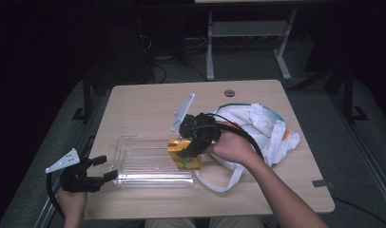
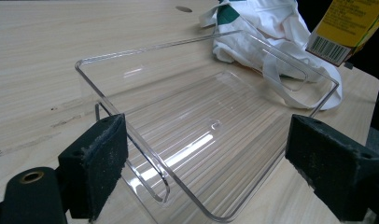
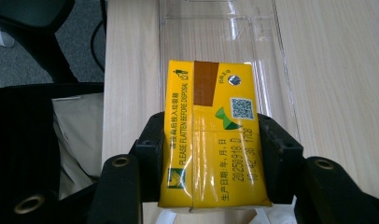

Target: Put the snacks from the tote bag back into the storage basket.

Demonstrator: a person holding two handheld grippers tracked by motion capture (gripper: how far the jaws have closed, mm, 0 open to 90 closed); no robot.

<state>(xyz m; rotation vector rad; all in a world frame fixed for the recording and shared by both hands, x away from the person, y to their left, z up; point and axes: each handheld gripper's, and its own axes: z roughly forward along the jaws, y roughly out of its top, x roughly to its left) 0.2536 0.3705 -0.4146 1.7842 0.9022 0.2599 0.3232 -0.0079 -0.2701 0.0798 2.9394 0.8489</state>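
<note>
Dim room, pale desk (image 1: pixel 148 102): right gripper (image 1: pixel 193 145) is clamping a yellow carton (image 3: pixel 215 135), carrying it over the clear tray (image 2: pixel 201 135); lowering inside comes next. Left gripper (image 1: pixel 103 173) is waiting open at the tray's end.

My right hand-held gripper (image 3: pixel 211 163) has black jaws around a yellow drink carton (image 3: pixel 211 135) with a brown strip and green marks. The clear plastic tray (image 2: pixel 211 135) shows the light wood bench (image 1: pixel 143 102). The cloth bag (image 1: pixel 257 126) is white with green trim.

Glossy yellow carton (image 3: pixel 211 135), clear smooth plastic tray (image 2: pixel 211 140), matt pale wood-grain table (image 1: pixel 143 102), white cloth bag (image 1: pixel 265 126).
</note>
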